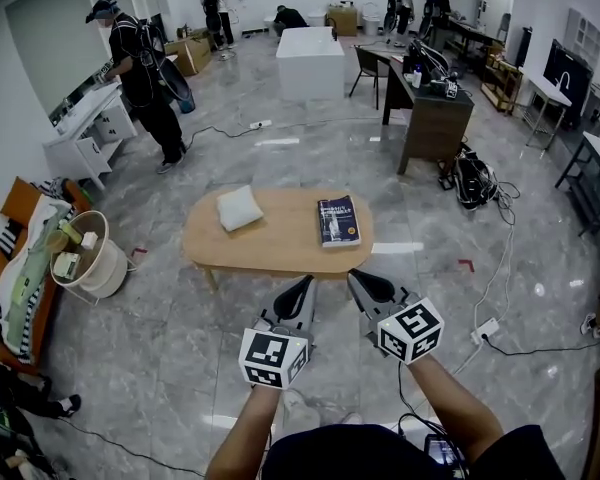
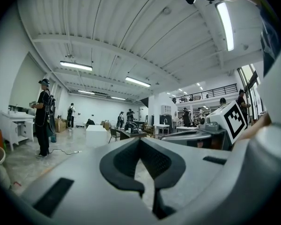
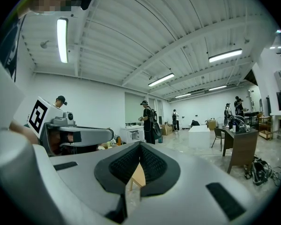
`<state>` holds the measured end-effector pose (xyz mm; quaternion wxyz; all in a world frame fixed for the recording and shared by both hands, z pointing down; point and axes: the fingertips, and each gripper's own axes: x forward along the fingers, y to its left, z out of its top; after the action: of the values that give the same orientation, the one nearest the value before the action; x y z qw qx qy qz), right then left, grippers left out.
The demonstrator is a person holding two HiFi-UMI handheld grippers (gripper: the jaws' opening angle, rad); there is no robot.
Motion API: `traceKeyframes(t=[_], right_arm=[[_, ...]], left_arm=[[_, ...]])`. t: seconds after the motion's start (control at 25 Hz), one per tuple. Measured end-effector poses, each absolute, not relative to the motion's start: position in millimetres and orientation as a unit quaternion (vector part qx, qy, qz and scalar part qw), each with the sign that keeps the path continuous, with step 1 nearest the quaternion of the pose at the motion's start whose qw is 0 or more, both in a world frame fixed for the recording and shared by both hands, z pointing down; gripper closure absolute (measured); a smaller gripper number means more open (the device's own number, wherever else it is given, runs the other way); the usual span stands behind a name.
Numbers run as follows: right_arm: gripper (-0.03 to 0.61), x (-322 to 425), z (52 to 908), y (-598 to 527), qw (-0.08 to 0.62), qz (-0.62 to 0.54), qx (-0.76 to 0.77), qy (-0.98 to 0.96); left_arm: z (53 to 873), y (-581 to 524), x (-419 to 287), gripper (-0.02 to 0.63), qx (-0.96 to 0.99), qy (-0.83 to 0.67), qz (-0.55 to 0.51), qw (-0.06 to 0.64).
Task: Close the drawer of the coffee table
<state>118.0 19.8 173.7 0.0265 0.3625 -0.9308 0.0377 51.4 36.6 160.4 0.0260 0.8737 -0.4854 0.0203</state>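
The oval wooden coffee table (image 1: pixel 280 243) stands on the grey floor just ahead of me. On it lie a white pillow (image 1: pixel 239 208) and a dark blue book (image 1: pixel 338 220). No drawer shows on the side facing me. My left gripper (image 1: pixel 302 290) and right gripper (image 1: pixel 365 286) hover side by side just short of the table's near edge, both shut with nothing in them. In the left gripper view the jaws (image 2: pixel 140 142) meet at the tip. In the right gripper view the jaws (image 3: pixel 140 146) also meet, and a sliver of the table (image 3: pixel 136 176) shows below them.
A white round basket (image 1: pixel 92 256) full of items stands left of the table, beside an orange seat (image 1: pixel 20 268). A power strip (image 1: pixel 483 329) and cables lie on the floor at right. Farther back are a dark desk (image 1: pixel 435 108), a white block (image 1: pixel 310 63) and a standing person (image 1: pixel 140 78).
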Motion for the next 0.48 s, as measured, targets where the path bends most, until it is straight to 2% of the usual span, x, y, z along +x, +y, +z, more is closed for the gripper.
traceKeyframes(t=[0.48], right_arm=[[0.565, 144, 168, 61, 0.014, 0.031, 0.358, -0.933]], left_arm=[[161, 76, 74, 0.612, 0.867, -0.497, 0.013, 0.022]])
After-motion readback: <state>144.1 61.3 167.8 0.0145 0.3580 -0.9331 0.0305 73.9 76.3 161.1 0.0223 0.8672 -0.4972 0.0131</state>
